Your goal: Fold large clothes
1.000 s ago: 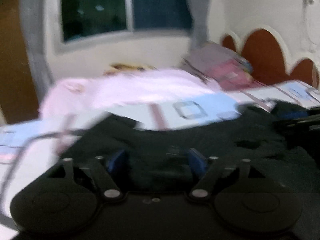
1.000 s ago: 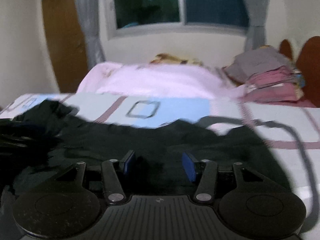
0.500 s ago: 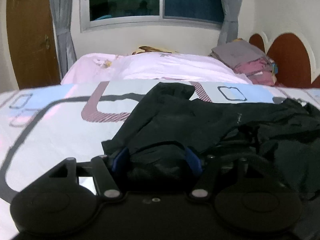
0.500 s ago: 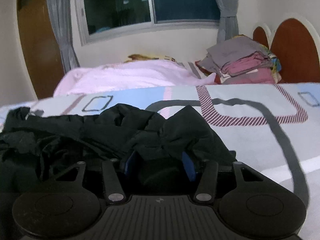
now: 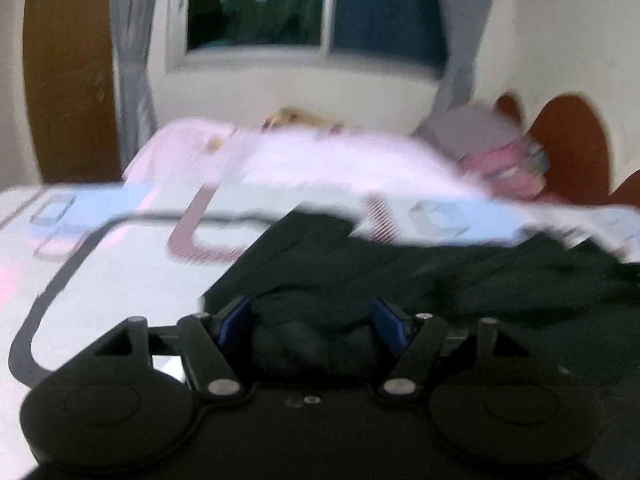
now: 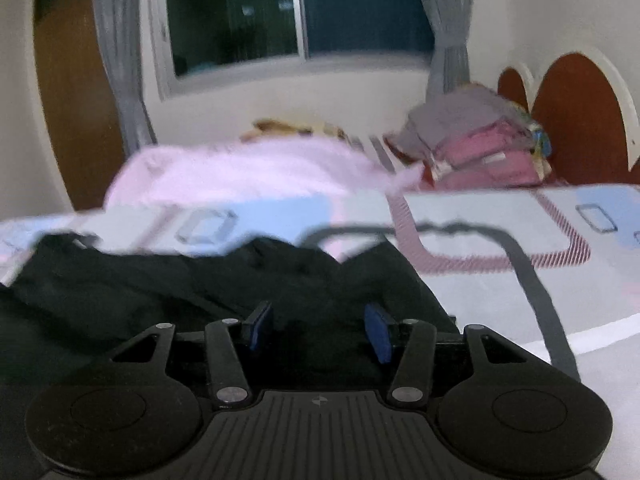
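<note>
Cloth from the crumpled black fabric garment (image 5: 420,280) is bunching between the spread blue pads of the left gripper (image 5: 314,326) and right gripper (image 6: 318,330); whether either is truly pinching, I cannot tell. Lifting now is risking a slipped, uneven fold across the patterned bedsheet (image 6: 500,236) ahead.

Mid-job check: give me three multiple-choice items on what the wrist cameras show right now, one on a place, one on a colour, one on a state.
1. Where does the stack of folded clothes sit?
A. by the headboard
B. on the windowsill
C. on the floor

2. What colour is the garment being handled?
A. white
B. black
C. red

3. How does the left gripper stand?
A. wide apart in empty air
B. out of view
C. fingers apart with bunched cloth between them

Answers:
1 A: the stack lies next to the brown headboard.
2 B: the cloth on the bed is black.
3 C: black fabric fills the gap between the blue pads.
</note>
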{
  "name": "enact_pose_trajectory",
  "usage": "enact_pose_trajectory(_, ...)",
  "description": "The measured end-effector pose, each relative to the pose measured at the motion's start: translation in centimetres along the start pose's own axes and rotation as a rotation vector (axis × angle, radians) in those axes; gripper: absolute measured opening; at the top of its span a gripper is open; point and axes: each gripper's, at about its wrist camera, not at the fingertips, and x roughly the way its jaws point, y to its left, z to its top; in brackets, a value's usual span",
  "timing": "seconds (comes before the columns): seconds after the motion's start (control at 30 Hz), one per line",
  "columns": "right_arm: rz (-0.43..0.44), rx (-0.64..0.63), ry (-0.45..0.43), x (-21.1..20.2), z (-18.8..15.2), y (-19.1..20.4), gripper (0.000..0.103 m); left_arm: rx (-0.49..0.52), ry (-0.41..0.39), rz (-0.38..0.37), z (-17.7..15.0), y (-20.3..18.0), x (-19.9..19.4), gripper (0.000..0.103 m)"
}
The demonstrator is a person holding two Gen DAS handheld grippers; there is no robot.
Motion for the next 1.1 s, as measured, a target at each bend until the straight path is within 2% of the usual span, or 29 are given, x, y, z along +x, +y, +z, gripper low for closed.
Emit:
enact_pose_trajectory(0.07,0.056,-0.040,0.008,-1.4,0.1,2.7,0.050,0.029,-0.022,-0.066,0.3,-2.6,-1.5,0.070)
enact_pose_trajectory(0.17,0.105,-0.098,0.027,-1.9,-0.4,6.1,0.051,0.111,-0.022,-0.122,0.0,-6.9,-2.3,0.070)
enact_pose_trajectory(0.27,0.105,-0.131,0.069,-0.9,-1.8,8.1,0.050,0.150,0.020,-0.138,-1.0,-9.5,-1.7,0.070)
enact_pose_trajectory(0.3,0.094,-0.139,0.080,-0.3,-2.4,8.4,0.050,0.166,0.036,-0.115,-1.6,-10.1,-1.3,0.070)
enact_pose_trajectory(0.37,0.089,-0.135,0.091,0.5,-3.5,8.4,0.050,0.161,0.055,-0.092,-2.8,-10.3,-0.7,0.073)
enact_pose_trajectory(0.47,0.095,-0.146,0.081,1.2,-4.6,8.1,0.052,0.120,0.050,-0.095,-3.9,-9.5,0.2,0.076)
enact_pose_trajectory(0.6,0.102,-0.112,0.066,2.2,-5.4,7.5,0.054,0.146,0.028,-0.062,-4.9,-9.8,1.0,0.079)
enact_pose_trajectory(0.77,0.095,-0.109,0.039,2.8,-6.4,7.4,0.054,0.152,0.033,-0.049,-5.2,-10.0,1.8,0.080)
enact_pose_trajectory(0.9,0.081,-0.127,0.079,2.6,-5.7,7.9,0.055,0.160,0.074,-0.051,-4.3,-10.2,1.8,0.080)
enact_pose_trajectory(1.0,0.064,-0.132,0.117,0.9,-4.1,8.2,0.055,0.155,0.116,-0.055,-3.0,-10.2,0.5,0.078)
enact_pose_trajectory(1.1,0.059,-0.120,0.084,-2.5,-3.5,7.4,0.055,0.165,0.047,-0.087,-2.5,-10.5,-3.4,0.078)
